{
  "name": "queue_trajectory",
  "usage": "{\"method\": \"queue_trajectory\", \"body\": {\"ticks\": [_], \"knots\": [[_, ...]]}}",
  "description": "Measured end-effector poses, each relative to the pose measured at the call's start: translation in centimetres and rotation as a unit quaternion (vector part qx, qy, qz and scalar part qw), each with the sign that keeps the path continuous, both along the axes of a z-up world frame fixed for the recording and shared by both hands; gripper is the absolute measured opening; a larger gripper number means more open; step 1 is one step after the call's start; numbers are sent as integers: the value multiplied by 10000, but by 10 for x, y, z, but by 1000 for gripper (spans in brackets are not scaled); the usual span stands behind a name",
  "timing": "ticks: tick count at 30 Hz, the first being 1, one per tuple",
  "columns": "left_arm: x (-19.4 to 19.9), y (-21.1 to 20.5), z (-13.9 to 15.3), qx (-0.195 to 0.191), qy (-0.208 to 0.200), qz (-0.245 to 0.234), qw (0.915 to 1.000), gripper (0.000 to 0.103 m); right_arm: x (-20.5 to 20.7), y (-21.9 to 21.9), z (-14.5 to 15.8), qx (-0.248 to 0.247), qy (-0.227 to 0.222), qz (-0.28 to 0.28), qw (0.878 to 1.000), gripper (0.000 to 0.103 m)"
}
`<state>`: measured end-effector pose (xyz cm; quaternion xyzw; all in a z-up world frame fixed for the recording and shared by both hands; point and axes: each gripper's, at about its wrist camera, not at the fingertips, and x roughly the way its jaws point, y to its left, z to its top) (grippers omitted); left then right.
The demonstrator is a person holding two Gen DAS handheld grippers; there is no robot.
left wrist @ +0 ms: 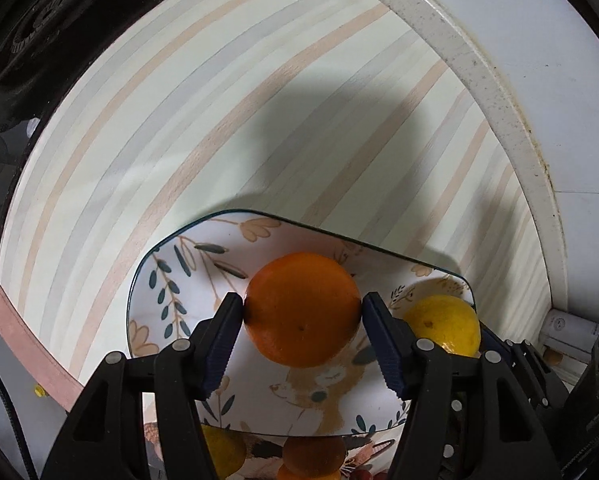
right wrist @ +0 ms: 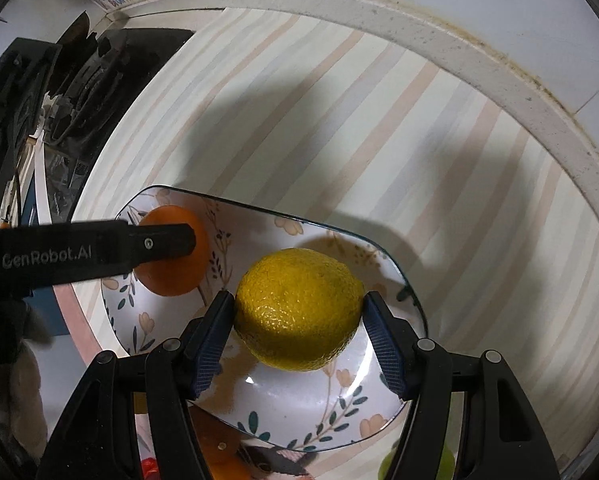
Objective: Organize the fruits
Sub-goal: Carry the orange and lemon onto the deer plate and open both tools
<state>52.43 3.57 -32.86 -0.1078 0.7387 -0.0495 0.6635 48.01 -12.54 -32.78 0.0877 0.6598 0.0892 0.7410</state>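
A floral plate [left wrist: 171, 280] lies on the striped tablecloth; it also shows in the right wrist view [right wrist: 259, 404]. My left gripper [left wrist: 302, 306] is shut on an orange [left wrist: 301, 312], held over the plate. My right gripper [right wrist: 299, 304] is shut on a yellow lemon [right wrist: 297, 308], held over the same plate to the right of the orange. The lemon [left wrist: 445, 326] shows at the right in the left wrist view. The orange [right wrist: 175, 276] and the left gripper's finger [right wrist: 159, 242] show at the left in the right wrist view.
The striped tablecloth [left wrist: 259, 100] stretches beyond the plate to a white raised counter edge [left wrist: 479, 80]. A black gas stove [right wrist: 87, 76] stands at the far left. More fruit, an orange one [left wrist: 313, 454] and a yellow one [left wrist: 223, 452], lie below the plate's near rim.
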Motion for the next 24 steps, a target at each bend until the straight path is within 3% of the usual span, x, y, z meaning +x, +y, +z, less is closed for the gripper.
{"method": "queue_trajectory", "body": {"ticks": [3,5,6,8,9,17,24], "knots": [[1,2,1,20,38,2,10000,60,2,-1,-6,146,216,-89,9996,69],[1,2,3,119,-22,-66,9999,61,1,-3,-3,224,134,-169,9995,71],[3,0,5,198,-103,-98,9997,64,0,-3,0,199,66,-194,9996,77],[4,3,12,219,-249,-80,9994,90,-2,-6,8,203,7,-211,9996,85],[4,5,15,177,-263,-53,9995,92,-4,-6,12,193,-20,-220,9996,89],[-20,20,53,514,-748,-118,9958,92,-33,-11,37,-282,-143,-264,9992,91],[-68,25,80,959,-1277,25,9872,92,-73,-17,52,-496,-279,-306,9979,91]]}}
